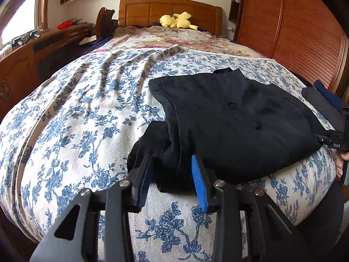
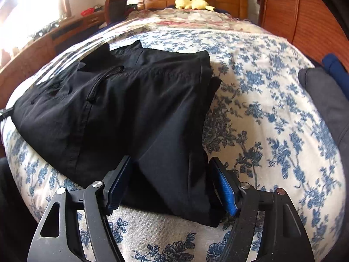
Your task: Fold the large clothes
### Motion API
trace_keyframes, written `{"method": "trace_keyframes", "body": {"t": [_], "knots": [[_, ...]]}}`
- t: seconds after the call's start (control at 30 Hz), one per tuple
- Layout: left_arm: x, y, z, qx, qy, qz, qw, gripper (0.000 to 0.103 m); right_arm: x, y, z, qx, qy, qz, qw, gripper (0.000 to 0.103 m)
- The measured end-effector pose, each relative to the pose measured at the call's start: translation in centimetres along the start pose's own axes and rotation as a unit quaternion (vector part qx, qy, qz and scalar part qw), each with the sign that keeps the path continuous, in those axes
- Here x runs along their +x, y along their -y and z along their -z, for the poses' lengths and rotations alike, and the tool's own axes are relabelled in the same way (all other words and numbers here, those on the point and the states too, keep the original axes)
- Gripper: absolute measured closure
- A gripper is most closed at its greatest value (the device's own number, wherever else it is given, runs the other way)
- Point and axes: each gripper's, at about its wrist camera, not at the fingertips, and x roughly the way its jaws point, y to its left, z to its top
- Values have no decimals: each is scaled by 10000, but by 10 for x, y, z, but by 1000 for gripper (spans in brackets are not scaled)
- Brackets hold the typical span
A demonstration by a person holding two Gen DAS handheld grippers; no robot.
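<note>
A pair of black trousers (image 2: 122, 109), folded over on itself, lay on the near end of a bed (image 1: 65, 120) covered with a white sheet printed in blue flowers. In the left wrist view the left gripper (image 1: 172, 170) sat low over the near left corner of the garment, its jaws partly apart with a bunched fold of the black cloth running between the blue pads; the pads stood close beside the fold, yet whether they pressed on it could not be told. In the right wrist view the right gripper (image 2: 172, 174) reached over the near right end, where a flat folded leg of the trousers lay between jaws spread wide, the cloth not pinched by either pad. The edge of the right gripper and part of a hand (image 1: 340, 163) showed at the right border of the left view. A grey garment (image 2: 322, 100) and a blue one (image 2: 333, 69) lay on the bed's right side, well apart from the trousers. Farther up, a pink floral quilt (image 1: 174, 41) covered the bed, and a yellow plush toy (image 1: 176, 20) rested by the wooden headboard (image 1: 170, 8).
</note>
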Motion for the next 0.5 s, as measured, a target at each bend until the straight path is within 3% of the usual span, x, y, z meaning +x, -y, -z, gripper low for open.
{"method": "trace_keyframes", "body": {"t": [0.1,0.13,0.17,0.27,0.5], "knots": [[1,5,0,154,14,-68,9999,73,0,1,1,35,-5,-182,9998,39],[1,6,0,185,9,-24,9998,89,-2,1,1,8,-3,-268,9996,55],[1,7,-1,202,-19,16,9998,95,-3,0,2,-33,-7,-400,9992,73],[-3,14,-2,376,-17,-60,9993,101,-14,-5,3,-266,133,-423,9987,89],[-35,19,5,347,243,-17,9991,101,-48,-16,4,-480,485,-349,9971,94]]}}
